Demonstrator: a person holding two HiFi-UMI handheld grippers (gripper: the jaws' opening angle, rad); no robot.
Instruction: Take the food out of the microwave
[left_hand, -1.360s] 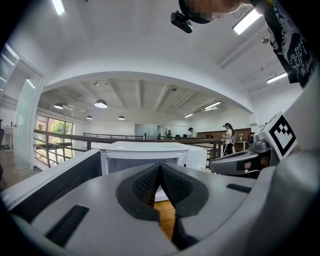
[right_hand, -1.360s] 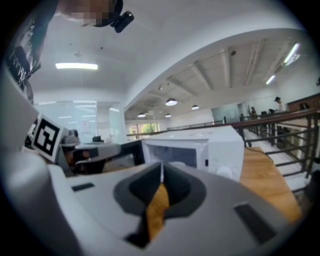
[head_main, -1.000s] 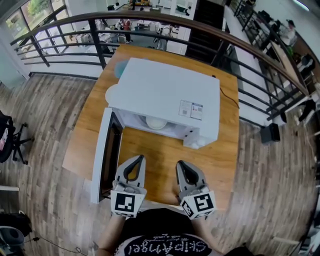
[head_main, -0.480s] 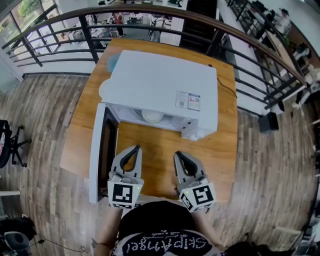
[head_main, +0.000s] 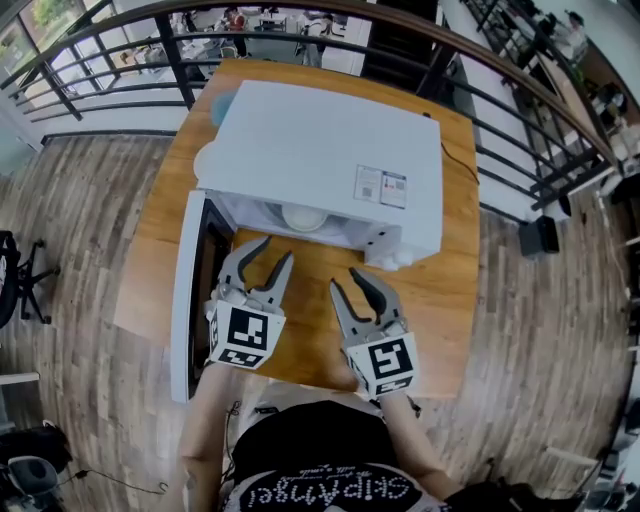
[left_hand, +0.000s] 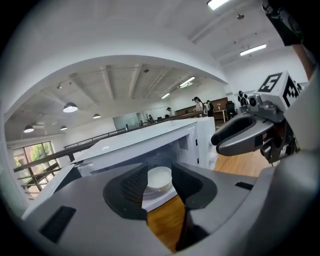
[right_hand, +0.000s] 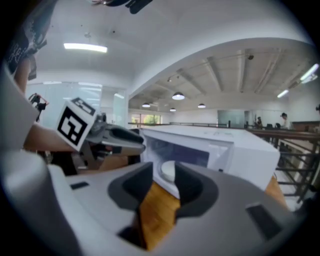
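Left gripper (head_main: 275, 250) in the head view at seven o'clock of centre, jaws about half parted and just now opening, nothing between the pads, tips aimed toward twelve o'clock at the open white microwave (head_main: 330, 150). Right gripper (head_main: 346, 280) just beside it at five o'clock, likewise half parted and just now opening, likewise empty, both over the bare wooden table (head_main: 440, 300). White round dish (head_main: 303, 216) inside the cavity, at twelve o'clock from both tools, apart from either. Microwave door (head_main: 185, 290) swung out on the nine o'clock side, alongside the left gripper. Printed label (head_main: 380, 186) on the microwave's top at one o'clock; dark railing (head_main: 130, 75) beyond at twelve. From the left gripper view: two dark pads standing apart, only air between them, white round dish framed in the gap farther off within the cavity, wood grain below at six o'clock, right gripper with its marker cube at three o'clock. From the right gripper view: pads again apart and gripping nothing, same dish visible through the gap inside the cavity, left gripper with its marker cube at nine o'clock.
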